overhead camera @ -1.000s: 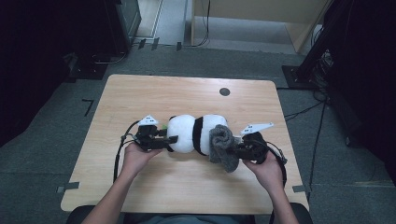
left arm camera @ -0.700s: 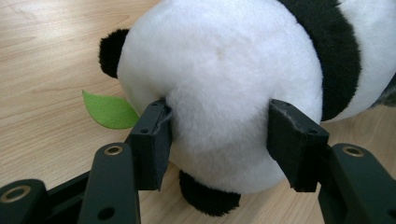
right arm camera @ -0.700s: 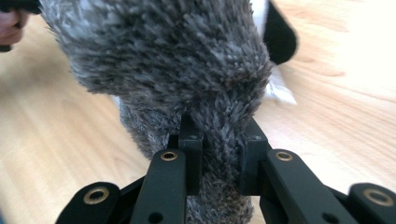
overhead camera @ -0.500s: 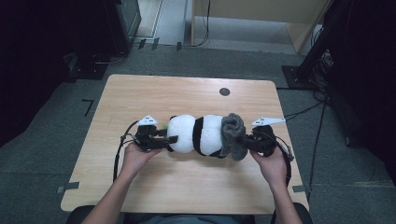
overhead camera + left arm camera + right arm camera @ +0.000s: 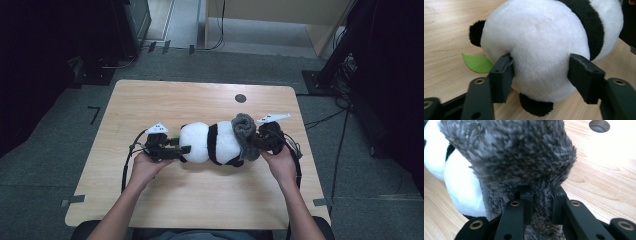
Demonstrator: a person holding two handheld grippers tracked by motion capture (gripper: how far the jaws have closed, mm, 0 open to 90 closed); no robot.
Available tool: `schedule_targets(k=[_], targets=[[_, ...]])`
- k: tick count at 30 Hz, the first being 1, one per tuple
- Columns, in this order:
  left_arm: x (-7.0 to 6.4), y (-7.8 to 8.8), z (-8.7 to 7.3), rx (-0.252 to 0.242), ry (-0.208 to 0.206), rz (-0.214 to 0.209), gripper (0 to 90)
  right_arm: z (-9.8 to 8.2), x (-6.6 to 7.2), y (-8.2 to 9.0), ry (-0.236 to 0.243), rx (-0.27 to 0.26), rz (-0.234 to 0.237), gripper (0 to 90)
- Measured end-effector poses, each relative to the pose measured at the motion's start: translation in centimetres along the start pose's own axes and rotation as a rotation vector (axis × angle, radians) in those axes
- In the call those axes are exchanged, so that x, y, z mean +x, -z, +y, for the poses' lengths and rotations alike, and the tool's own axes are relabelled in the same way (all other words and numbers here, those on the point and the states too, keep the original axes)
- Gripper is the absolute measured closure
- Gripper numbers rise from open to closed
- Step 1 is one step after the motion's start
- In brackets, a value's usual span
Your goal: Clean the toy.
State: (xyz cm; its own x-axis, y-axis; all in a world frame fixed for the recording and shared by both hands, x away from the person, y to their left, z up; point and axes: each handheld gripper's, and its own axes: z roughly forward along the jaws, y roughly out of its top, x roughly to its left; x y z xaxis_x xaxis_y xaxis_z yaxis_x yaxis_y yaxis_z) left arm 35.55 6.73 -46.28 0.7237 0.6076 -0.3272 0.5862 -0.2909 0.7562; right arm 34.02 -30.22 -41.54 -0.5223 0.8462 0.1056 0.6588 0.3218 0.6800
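A black-and-white panda plush (image 5: 210, 142) lies lengthwise across the wooden table (image 5: 175, 200). My left gripper (image 5: 184, 152) is at the plush's left end. In the left gripper view the round white plush (image 5: 536, 50) sits between the jaws; they have just been opening, and both pads (image 5: 504, 72) still touch the fur. A green felt leaf (image 5: 477, 63) pokes out beside it. My right gripper (image 5: 256, 142) is shut on a grey fuzzy fabric piece (image 5: 245, 131) draped against the plush's right end. Close up, the grey fabric (image 5: 511, 152) is pinched between the right gripper's (image 5: 541, 197) jaws, with the plush (image 5: 461, 187) behind it.
A round cable hole (image 5: 240, 98) lies in the table behind the plush, and shows as the cable hole (image 5: 599, 125) in the right gripper view. Cables trail from both grippers. Dark equipment and floor cables surround the table.
My right gripper has carried the grey fabric from the near side of the plush's right end up and away, onto that end. The left hand has stayed in place.
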Motion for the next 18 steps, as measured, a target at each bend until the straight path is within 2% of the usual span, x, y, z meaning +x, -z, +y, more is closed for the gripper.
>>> schedule_targets(k=[3,7,12,18], targets=[[0.3,0.5,0.6,-0.005,-0.024,-0.004,32.2,-0.1,-0.3,0.1,-0.008,-0.001,0.006,77.8],[1.3,1.2,1.7,-0.043,-0.022,-0.027,31.0,0.0,-0.6,0.1,-0.007,0.005,0.021,77.8],[2.9,0.7,2.8,-0.027,-0.069,-0.01,31.1,0.4,-0.9,0.0,0.013,0.015,0.026,77.7],[4.7,-0.5,3.5,-0.005,-0.093,-0.085,32.4,0.3,-1.4,-0.2,0.006,0.025,0.055,77.6]])
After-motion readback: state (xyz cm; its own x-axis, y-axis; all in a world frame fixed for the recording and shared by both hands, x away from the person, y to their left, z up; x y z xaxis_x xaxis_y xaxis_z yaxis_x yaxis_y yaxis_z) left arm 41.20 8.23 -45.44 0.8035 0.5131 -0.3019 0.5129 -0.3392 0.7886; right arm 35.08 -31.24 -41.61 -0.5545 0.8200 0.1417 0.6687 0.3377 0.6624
